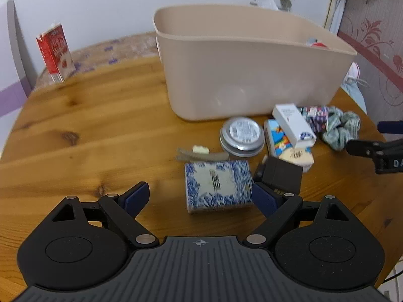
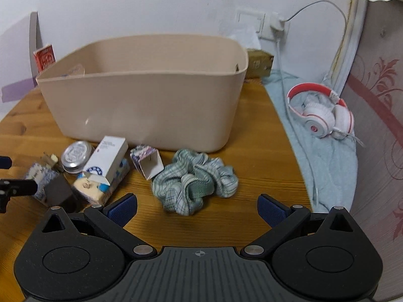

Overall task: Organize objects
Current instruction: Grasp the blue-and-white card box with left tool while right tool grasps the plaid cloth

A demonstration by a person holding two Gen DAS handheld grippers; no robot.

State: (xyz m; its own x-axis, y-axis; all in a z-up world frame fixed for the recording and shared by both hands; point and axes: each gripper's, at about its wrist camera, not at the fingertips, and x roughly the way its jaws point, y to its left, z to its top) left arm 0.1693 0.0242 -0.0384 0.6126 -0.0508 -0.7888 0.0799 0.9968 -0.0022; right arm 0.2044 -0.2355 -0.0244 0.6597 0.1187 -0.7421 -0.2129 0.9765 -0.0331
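A beige plastic bin (image 1: 252, 75) (image 2: 146, 105) stands on the round wooden table (image 1: 88, 138). In front of it lie a blue-and-white patterned box (image 1: 217, 185), a round silver tin (image 1: 241, 136) (image 2: 75, 157), a white carton (image 1: 293, 123) (image 2: 107, 159), a black box (image 1: 280, 176) (image 2: 59, 192), a small patterned open box (image 2: 148, 162) and a green striped scrunchie (image 1: 340, 128) (image 2: 194, 182). My left gripper (image 1: 201, 198) is open, just short of the patterned box. My right gripper (image 2: 197, 209) is open, just short of the scrunchie.
A red-and-white carton (image 1: 55, 52) (image 2: 44, 60) stands at the far left near the wall. White-and-red headphones (image 2: 322, 113) lie on a light blue cloth (image 2: 327, 166) right of the table. A hair clip (image 1: 201, 153) lies behind the patterned box.
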